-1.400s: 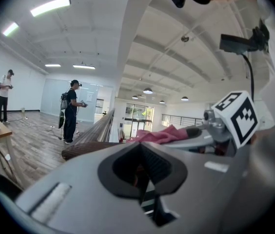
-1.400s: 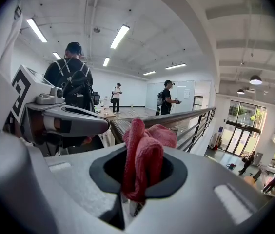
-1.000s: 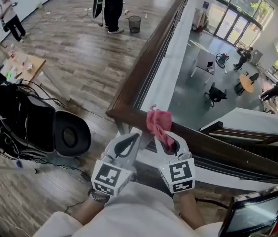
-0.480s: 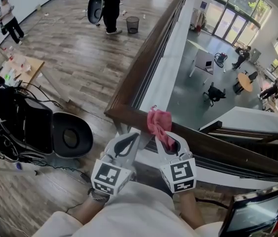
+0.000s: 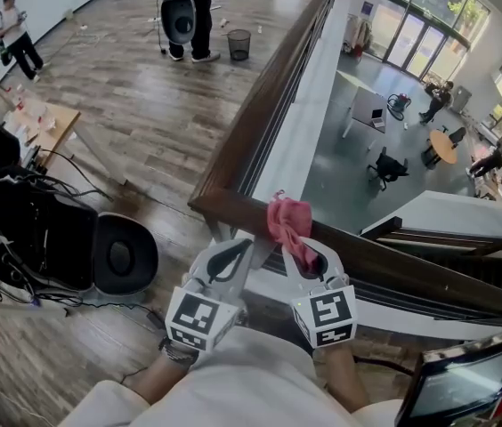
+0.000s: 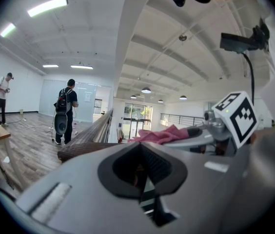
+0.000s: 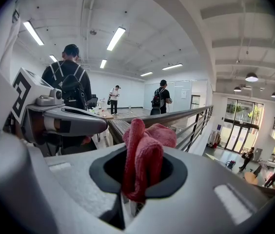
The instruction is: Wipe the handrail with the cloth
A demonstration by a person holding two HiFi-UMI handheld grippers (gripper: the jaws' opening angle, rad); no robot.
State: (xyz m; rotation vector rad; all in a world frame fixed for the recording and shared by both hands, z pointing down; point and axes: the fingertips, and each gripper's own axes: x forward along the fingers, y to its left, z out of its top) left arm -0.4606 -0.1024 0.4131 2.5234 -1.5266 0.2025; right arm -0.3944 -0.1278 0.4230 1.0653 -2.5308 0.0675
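Note:
A dark wooden handrail (image 5: 260, 123) runs from the far top of the head view down to a corner (image 5: 211, 205), then off to the right (image 5: 429, 278). A pink cloth (image 5: 288, 222) rests bunched on the rail just right of that corner. My right gripper (image 5: 303, 258) is shut on the cloth (image 7: 142, 157), whose folds stick up out of the jaws. My left gripper (image 5: 226, 256) is shut with nothing in it, just left of the right one and below the rail corner. The rail (image 6: 86, 140) and cloth (image 6: 159, 134) also show in the left gripper view.
A black case with cables (image 5: 37, 234) and a round black lid (image 5: 126, 258) lie on the wood floor at left. A table (image 5: 42, 118) stands further left. People (image 5: 184, 12) stand at the far end. Beyond the rail is a drop to the lower floor (image 5: 367, 149).
Both grippers and the cloth have stayed put. The view shifted slightly, and the person at the far end has moved a little left.

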